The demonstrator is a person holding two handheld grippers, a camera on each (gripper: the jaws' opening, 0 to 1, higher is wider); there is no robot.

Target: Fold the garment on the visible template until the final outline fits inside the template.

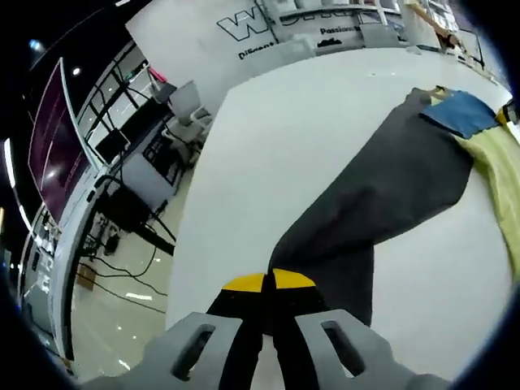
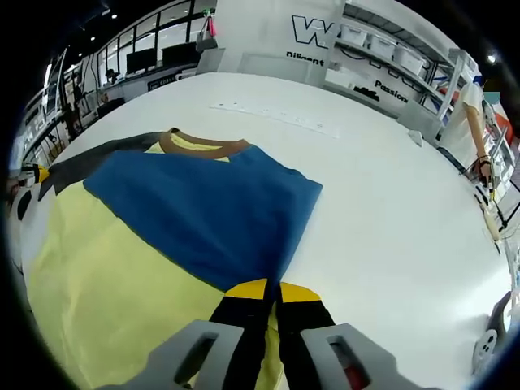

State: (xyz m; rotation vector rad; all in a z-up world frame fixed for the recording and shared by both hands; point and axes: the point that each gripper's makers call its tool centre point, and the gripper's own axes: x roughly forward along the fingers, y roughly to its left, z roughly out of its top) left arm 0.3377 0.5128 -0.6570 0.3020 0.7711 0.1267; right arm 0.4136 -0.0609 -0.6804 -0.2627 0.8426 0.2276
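The garment lies spread on a white table (image 1: 284, 138). It has a long dark grey sleeve (image 1: 382, 187), a blue panel (image 1: 463, 114) and a pale yellow panel (image 1: 500, 175). My left gripper (image 1: 268, 283) is shut on the end of the grey sleeve, its yellow tips pressed together. In the right gripper view the blue panel (image 2: 211, 203) overlaps the yellow panel (image 2: 114, 284), with a brown collar (image 2: 203, 146) at the far side. My right gripper (image 2: 272, 288) is shut on the garment's edge where blue meets yellow. The left gripper (image 2: 32, 173) shows at the left, by the grey sleeve (image 2: 89, 154).
The table's edge (image 1: 191, 219) runs down the left, with desks, a chair (image 1: 187, 106) and floor cables beyond. A thin pale strip (image 2: 276, 118) lies on the table past the collar. Shelves with bins (image 2: 382, 45) and a person's arm (image 2: 479, 138) stand beyond the far right.
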